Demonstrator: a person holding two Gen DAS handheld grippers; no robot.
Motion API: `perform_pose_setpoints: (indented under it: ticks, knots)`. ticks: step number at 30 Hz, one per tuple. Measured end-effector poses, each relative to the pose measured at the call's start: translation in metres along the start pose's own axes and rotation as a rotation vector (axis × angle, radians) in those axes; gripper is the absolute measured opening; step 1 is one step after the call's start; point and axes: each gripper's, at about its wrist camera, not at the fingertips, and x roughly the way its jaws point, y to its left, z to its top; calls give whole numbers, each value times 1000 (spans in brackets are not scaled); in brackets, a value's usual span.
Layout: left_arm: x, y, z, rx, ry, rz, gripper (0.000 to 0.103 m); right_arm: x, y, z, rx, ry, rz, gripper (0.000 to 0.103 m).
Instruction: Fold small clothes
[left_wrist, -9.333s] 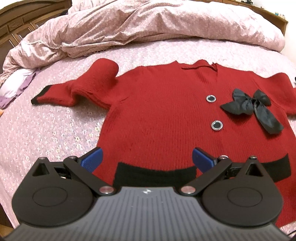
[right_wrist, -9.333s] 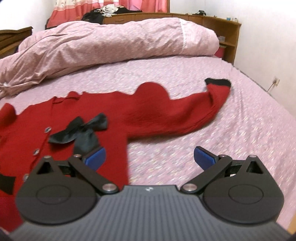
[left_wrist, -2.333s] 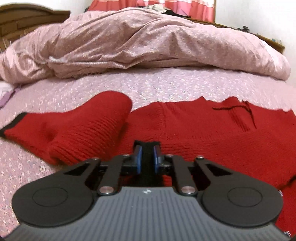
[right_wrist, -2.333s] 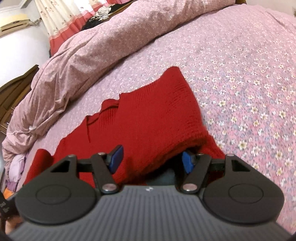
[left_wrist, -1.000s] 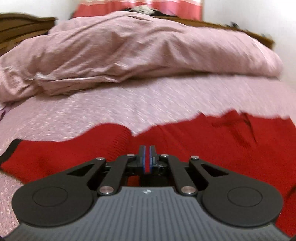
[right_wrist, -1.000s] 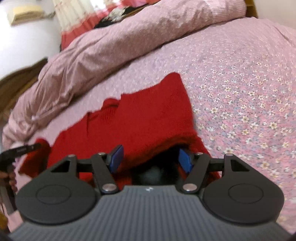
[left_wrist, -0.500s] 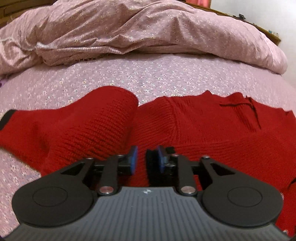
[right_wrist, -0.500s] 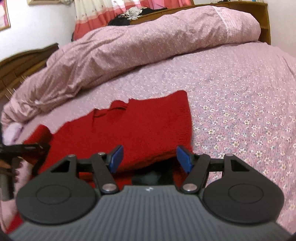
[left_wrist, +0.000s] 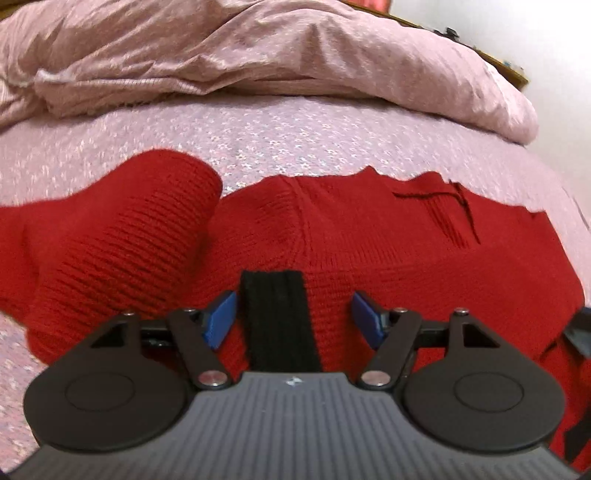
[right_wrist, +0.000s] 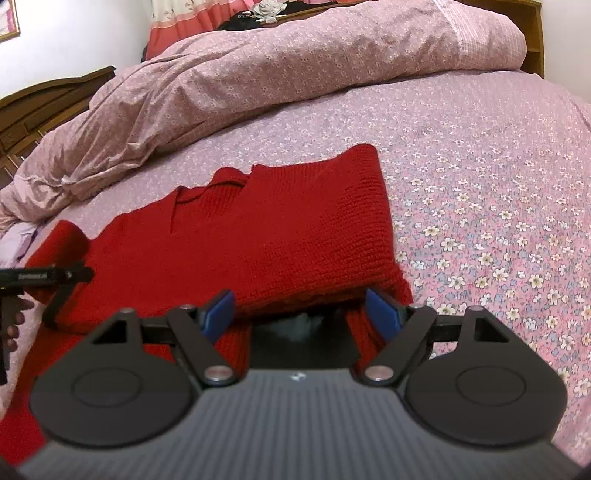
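Observation:
A red knit sweater (left_wrist: 369, 236) lies back-up on the flowered bed sheet (left_wrist: 295, 136), with its neckline (left_wrist: 443, 206) toward the duvet. Its left sleeve (left_wrist: 122, 236) lies bunched to the left. My left gripper (left_wrist: 293, 319) hovers over the sweater's near part, its jaws opening. A black ribbed band (left_wrist: 275, 314) lies loose between them. In the right wrist view the sweater (right_wrist: 280, 236) has its right side folded inward. My right gripper (right_wrist: 301, 315) is at that fold's near edge with its jaws opening. Red knit and a dark patch sit between its pads without being pinched.
A crumpled pink duvet (right_wrist: 295, 62) is heaped along the far side of the bed. A wooden headboard (right_wrist: 48, 107) stands at the left. Bare flowered sheet (right_wrist: 498, 221) stretches to the right of the sweater. A person's hand (right_wrist: 14, 317) holds the left gripper (right_wrist: 48, 277) at the left edge.
The left jaws went from shut to wide apart, letting go of the black band, and the gripper sank slightly. The right jaws spread wider and that view rolled level.

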Motion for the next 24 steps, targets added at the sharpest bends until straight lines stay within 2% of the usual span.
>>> perform_pose_setpoints:
  ticks: [1, 3, 6, 10, 13, 17, 20, 24]
  knots:
    - [0, -1, 0, 6, -7, 5, 68, 0, 0, 0, -1, 1, 0, 80]
    - [0, -7, 1, 41, -21, 10, 39, -1, 0, 0, 1, 2, -1, 80]
    - [-8, -17, 1, 75, -41, -4, 19, -4, -1, 1, 12, 4, -5, 79]
    - [-18, -32, 5, 140, -81, 21, 16, -14, 0, 7, 17, -42, -29, 78]
    - [-28, -34, 17, 118, -136, 32, 16, -17, 1, 24, -12, -93, -40, 78]
    - [-31, -30, 42, 105, -203, 82, 16, -7, -1, 42, -15, -125, -43, 78]
    - [-11, -19, 50, 76, -148, 99, 16, 10, -1, 43, -9, -117, -34, 78]
    - [21, -17, 40, 118, -86, 144, 16, 44, -3, 29, -18, -30, -83, 78]
